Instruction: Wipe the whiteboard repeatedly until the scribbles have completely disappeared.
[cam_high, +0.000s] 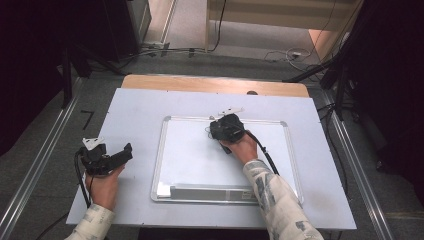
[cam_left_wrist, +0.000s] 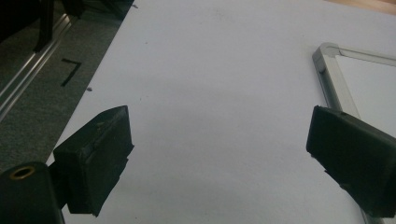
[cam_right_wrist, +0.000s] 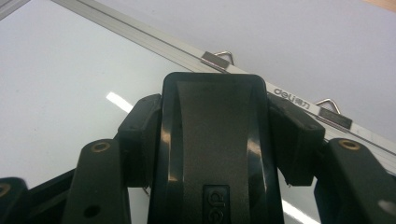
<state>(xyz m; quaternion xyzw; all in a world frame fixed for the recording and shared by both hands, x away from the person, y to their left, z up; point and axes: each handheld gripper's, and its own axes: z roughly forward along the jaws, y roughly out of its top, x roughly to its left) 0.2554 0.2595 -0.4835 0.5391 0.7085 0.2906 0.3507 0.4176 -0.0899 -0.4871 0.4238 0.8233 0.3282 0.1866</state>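
A pale grey-white table (cam_high: 135, 107) with a strip of bare wood along its far edge. A silver-framed whiteboard (cam_high: 165, 150) lies flat on its middle, its marker tray along the near side.

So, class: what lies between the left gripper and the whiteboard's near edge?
Only bare table sheet: the left gripper view shows the left gripper open, the whiteboard frame just beyond.

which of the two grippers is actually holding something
The right gripper, over the whiteboard: its jaws are clamped on a black eraser. The left gripper rests off the board with jaws wide open and nothing between them.
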